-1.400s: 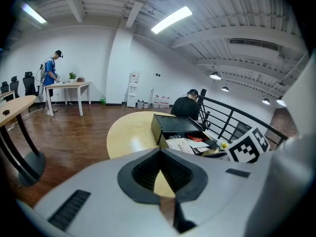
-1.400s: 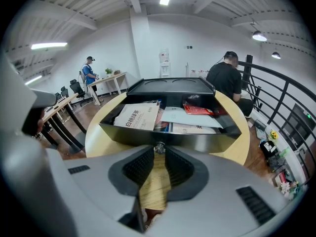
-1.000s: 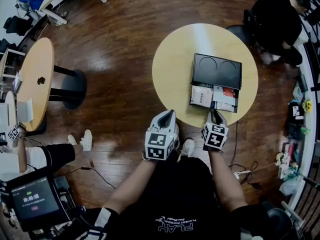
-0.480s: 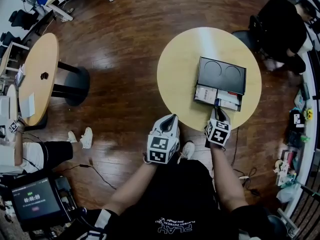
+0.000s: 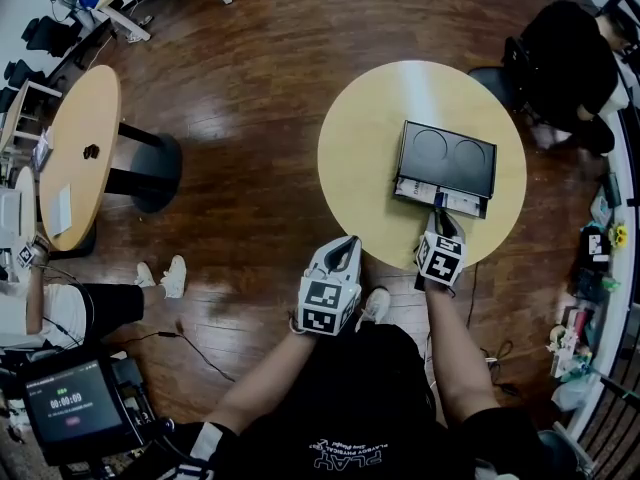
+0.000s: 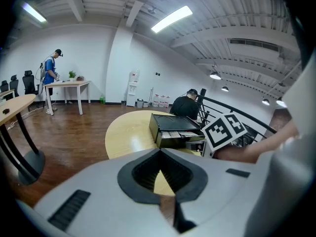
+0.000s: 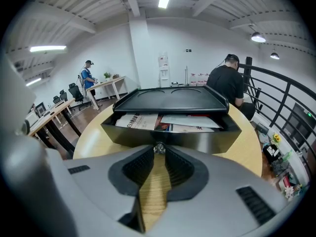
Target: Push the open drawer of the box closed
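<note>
Right tool closed, tips at knob of one part-open drawer, left tool closed, empty, one box

— Any lettering to read?
— "PLAY", upside down, on the person's black shirt; the smaller line beside it blurs. The screen shows timer digits, 00:00, the rest unclear.
— The booklet in the drawer?
— Print too small.
</note>
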